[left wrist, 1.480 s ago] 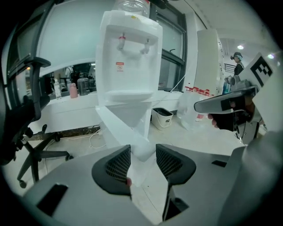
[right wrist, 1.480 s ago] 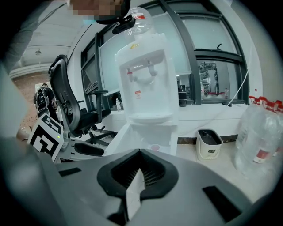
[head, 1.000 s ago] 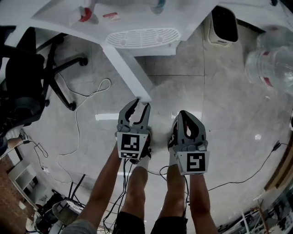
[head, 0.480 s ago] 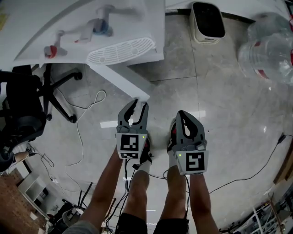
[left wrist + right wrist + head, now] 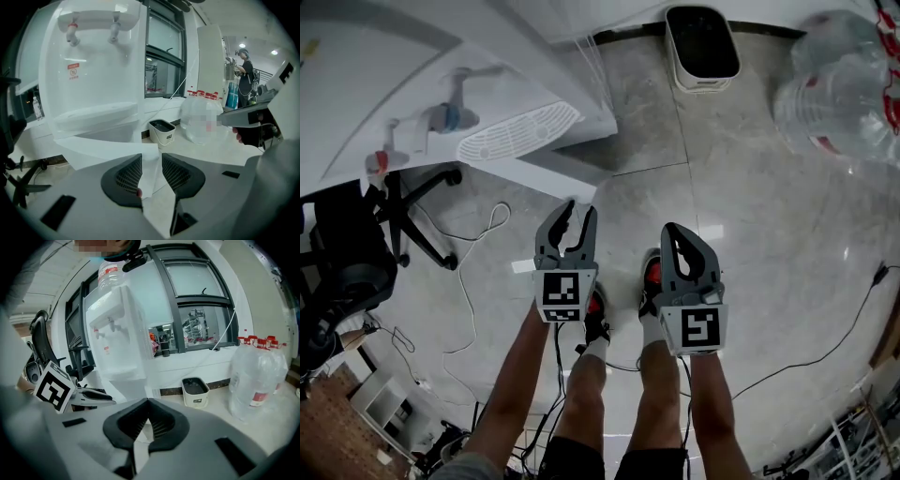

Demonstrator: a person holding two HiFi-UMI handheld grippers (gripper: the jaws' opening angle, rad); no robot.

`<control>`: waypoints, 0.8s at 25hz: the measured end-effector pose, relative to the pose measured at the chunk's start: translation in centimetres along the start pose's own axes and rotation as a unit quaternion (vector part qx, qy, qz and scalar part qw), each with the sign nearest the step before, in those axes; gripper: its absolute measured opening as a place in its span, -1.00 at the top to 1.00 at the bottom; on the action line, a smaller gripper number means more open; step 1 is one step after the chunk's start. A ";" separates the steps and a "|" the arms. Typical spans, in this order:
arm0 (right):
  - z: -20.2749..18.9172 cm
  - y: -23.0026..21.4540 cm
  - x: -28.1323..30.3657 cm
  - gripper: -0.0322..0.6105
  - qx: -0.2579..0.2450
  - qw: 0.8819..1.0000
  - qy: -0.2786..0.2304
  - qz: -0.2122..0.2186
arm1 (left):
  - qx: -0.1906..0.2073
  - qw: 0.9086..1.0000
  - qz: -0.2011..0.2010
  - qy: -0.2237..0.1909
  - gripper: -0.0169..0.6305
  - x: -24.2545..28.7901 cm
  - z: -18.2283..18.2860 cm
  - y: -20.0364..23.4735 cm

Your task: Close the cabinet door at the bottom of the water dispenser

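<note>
Tall white water dispenser (image 5: 366, 103) is seen at upper left of the head view, over grey tiled floor (image 5: 769, 234). Its flat white cabinet door (image 5: 539, 172) is found ajar at the base: the panel stands upright on edge. From above, its top edge runs as a long band from the hinge side down-right, with the free end pointed at the left gripper (image 5: 574, 211). In the left gripper view the door's (image 5: 108, 152) free corner sits in the gap of the left gripper (image 5: 151, 176). The jaws are parted after a slight closing just now. The corner lies against the left-hand jaw, and a strip of floor shows beside the other, so no clamp is recorded. The right gripper (image 5: 675, 234) is held just beside the left, well clear of the door. In its own view the jaws of the right gripper (image 5: 146, 404) are closed tip to tip on nothing. A white bin with black liner (image 5: 701, 47) and a large clear water bottle (image 5: 839, 84) are noted beyond.
</note>
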State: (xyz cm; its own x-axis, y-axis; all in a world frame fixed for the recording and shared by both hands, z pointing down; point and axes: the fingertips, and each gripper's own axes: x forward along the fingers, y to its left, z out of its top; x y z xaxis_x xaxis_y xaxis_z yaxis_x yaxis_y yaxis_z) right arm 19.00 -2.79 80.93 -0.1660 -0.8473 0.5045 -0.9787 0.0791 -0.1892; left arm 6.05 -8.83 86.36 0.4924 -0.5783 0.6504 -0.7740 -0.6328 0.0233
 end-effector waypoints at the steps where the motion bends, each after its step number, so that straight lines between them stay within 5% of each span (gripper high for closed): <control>1: 0.1 -0.4 0.1 0.85 0.000 1.000 -0.002 -0.002 | 0.003 1.000 0.001 -0.001 0.48 0.3 0.2 -0.1; 20: 1.9 -5.1 3.5 0.85 -0.005 1.000 -0.019 -0.004 | 0.021 1.000 0.013 -0.012 0.48 5.6 4.2 -0.3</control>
State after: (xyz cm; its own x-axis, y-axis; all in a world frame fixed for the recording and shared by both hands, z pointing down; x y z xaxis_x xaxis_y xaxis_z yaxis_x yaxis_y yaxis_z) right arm 23.68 -7.21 82.07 -0.1534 -0.8671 0.4738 -0.9812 0.0771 -0.1767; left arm 10.66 -14.04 86.79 0.4821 -0.6067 0.6320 -0.7697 -0.6379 -0.0252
